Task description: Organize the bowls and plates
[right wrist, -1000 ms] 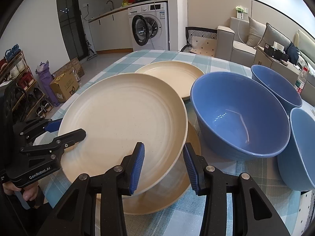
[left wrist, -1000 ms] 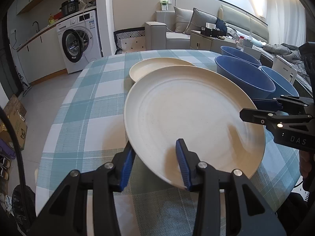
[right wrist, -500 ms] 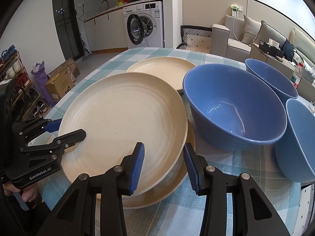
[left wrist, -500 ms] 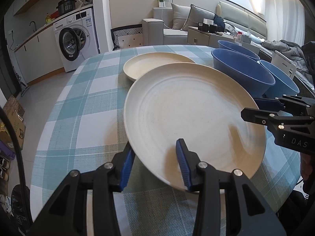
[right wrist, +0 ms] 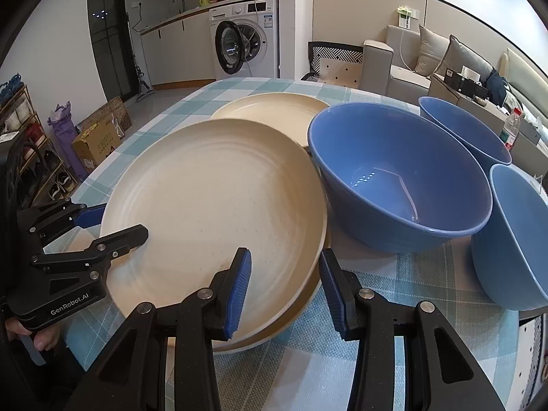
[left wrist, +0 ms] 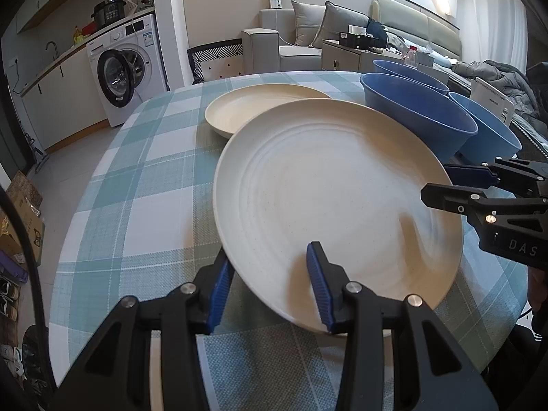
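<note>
Both grippers, left gripper (left wrist: 270, 287) and right gripper (right wrist: 284, 282), angled downward, pinch a round, speckled, ridged cream plate (right wrist: 215, 205) at its six o'clock rim.

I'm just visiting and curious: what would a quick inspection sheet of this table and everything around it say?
Surface: round table under a teal plaid cloth.
Job's things: top cream plate held over a second plate; third plate behind; three blue bowls.
Clutter: nothing seen on the table.
Grippers: left claw and right claw each grip the top plate's rim.
Cables: cord above the washing machine.
Surroundings: sofa, cardboard boxes.
</note>
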`<state>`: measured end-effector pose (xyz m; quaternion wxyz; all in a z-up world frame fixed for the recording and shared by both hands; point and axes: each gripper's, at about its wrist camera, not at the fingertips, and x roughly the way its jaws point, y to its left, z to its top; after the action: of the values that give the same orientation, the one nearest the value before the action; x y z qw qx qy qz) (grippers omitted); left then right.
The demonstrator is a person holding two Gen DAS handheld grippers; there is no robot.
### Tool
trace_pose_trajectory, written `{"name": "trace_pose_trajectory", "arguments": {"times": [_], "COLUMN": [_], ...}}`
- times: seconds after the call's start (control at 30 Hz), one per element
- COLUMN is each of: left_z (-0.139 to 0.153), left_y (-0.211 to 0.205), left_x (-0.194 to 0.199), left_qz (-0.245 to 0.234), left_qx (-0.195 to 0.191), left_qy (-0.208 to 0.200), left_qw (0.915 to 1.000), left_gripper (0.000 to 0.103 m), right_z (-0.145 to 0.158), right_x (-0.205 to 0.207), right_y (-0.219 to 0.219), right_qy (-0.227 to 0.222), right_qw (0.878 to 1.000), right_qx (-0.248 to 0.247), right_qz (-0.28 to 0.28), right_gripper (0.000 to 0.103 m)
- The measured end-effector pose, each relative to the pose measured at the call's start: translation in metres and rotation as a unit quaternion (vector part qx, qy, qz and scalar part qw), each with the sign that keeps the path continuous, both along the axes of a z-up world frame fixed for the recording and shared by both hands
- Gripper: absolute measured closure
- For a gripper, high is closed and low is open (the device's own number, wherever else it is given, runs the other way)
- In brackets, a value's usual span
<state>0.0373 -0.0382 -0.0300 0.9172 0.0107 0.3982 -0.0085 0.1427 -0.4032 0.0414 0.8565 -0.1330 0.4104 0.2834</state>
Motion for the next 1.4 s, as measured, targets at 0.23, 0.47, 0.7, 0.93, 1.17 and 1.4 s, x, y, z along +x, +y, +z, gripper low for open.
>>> {"name": "trace_pose_trajectory", "arguments": {"times": [0.23, 0.47, 0.7, 0.93, 1.17, 1.4], "left_z": [-0.002, -0.003, -0.007, -0.010, -0.011, -0.010], "left_y": [-0.003, -0.005, -0.009, -0.012, -0.013, -0.007], "left_x": [0.001, 0.001, 0.001, 0.002, 0.002, 0.003], "left_qz": [-0.003, -0.006, -0.008, -0.009, -0.014, -0.017], "left_qx": [0.004, 0.013, 0.029, 0.035, 0.040, 0.016], "left_qy": [0.001, 0.002, 0.003, 0.006, 0.005, 0.010], "left_qw": [1.0000, 0.9999, 0.9995, 0.9993, 0.9991, 0.9997], "left_gripper": [0.060, 0.058, 0.054, 0.051, 0.049, 0.047], "right_z": [-0.001, -0.002, -0.005, -0.012, -0.018, -0.018], "right_x": [-0.003, -0.008, -0.008, -0.007, -0.004, -0.001], "right_y": [-0.004, -0.003, -0.001, 0.001, -0.001, -0.003], "right_qy": [0.002, -0.002, -0.008, -0.007, 0.001, 0.009], "right_qw": [1.000, 1.000, 1.000, 1.000, 1.000, 1.000], "right_qx": [0.001, -0.005, -0.018, -0.029, -0.028, -0.016], "right_qz": [-0.005, -0.005, -0.006, -0.007, -0.005, 0.001], "right_gripper": [0.060, 0.059, 0.058, 0.058, 0.054, 0.052]}}
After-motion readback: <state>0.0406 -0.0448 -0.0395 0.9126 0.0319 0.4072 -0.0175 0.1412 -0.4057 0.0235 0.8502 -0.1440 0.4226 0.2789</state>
